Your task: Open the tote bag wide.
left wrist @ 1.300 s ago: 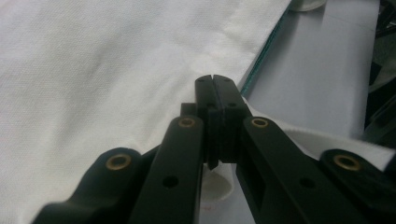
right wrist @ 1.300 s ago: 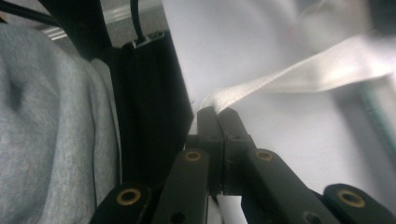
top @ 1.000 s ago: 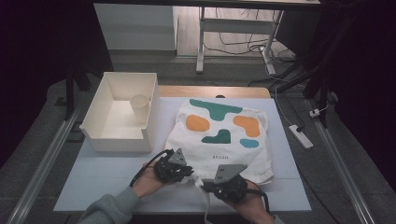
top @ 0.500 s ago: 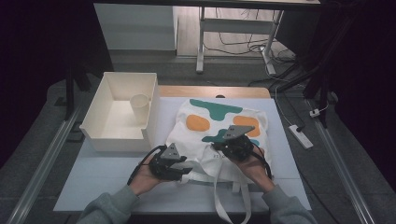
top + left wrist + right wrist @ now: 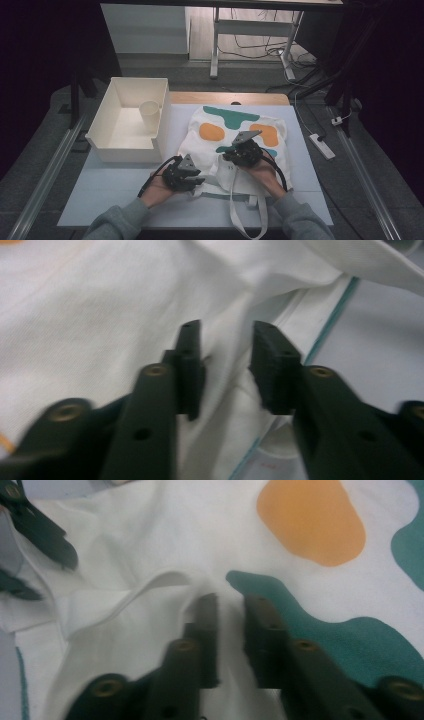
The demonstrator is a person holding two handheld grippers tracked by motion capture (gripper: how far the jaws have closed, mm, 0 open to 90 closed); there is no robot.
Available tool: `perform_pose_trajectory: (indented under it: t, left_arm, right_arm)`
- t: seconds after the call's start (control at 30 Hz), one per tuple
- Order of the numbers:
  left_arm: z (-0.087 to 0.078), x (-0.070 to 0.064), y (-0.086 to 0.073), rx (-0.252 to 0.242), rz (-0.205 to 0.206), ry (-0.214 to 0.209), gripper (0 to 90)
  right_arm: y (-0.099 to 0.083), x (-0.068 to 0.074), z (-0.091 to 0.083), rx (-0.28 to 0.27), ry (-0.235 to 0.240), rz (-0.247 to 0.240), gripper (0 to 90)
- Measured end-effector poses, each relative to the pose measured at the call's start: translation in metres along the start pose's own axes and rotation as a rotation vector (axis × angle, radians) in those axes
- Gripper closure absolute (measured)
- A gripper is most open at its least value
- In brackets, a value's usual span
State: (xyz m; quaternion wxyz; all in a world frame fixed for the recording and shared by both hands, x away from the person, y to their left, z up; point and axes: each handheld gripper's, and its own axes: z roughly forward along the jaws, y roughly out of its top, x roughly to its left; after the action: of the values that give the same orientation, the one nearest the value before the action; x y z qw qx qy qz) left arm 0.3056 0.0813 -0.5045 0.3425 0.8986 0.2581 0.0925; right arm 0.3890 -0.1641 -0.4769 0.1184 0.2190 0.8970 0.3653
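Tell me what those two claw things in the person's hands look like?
The left gripper and right gripper are both chunky and black, and each has a grey three-cornered plate on top. A black cable loops from each. Their jaws are flat black bars with brass-coloured screws. The person wears grey sleeves.

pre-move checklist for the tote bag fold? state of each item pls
1. Left gripper at the tote bag near edge: ok.
2. Left jaws parted with cloth between them: ok; firm grip: cannot tell.
3. Right gripper over the bag's middle, jaws narrowly parted with cloth between them: ok; pinch: cannot tell.
4. Straps trailing off the table front edge: not ok.
5. White bin with cup apart from bag: ok.
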Motion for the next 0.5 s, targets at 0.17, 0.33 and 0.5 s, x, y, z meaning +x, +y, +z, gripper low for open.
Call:
perform_pose_trajectory:
  t: [0.17, 0.33, 0.5]
  left_arm:
    - [0.003, 0.000, 0.000, 0.026, 0.017, 0.017, 82.0]
    - [0.002, 0.001, -0.001, 0.025, 0.017, 0.017, 85.3]
    - [0.001, 0.000, -0.001, 0.021, 0.015, 0.018, 85.5]
  right_arm:
    - [0.004, 0.010, -0.022, -0.078, -0.026, 0.016, 48.9]
    - [-0.005, 0.037, -0.064, -0.125, -0.010, 0.021, 39.8]
    - [-0.023, 0.059, -0.085, -0.136, -0.008, 0.021, 37.0]
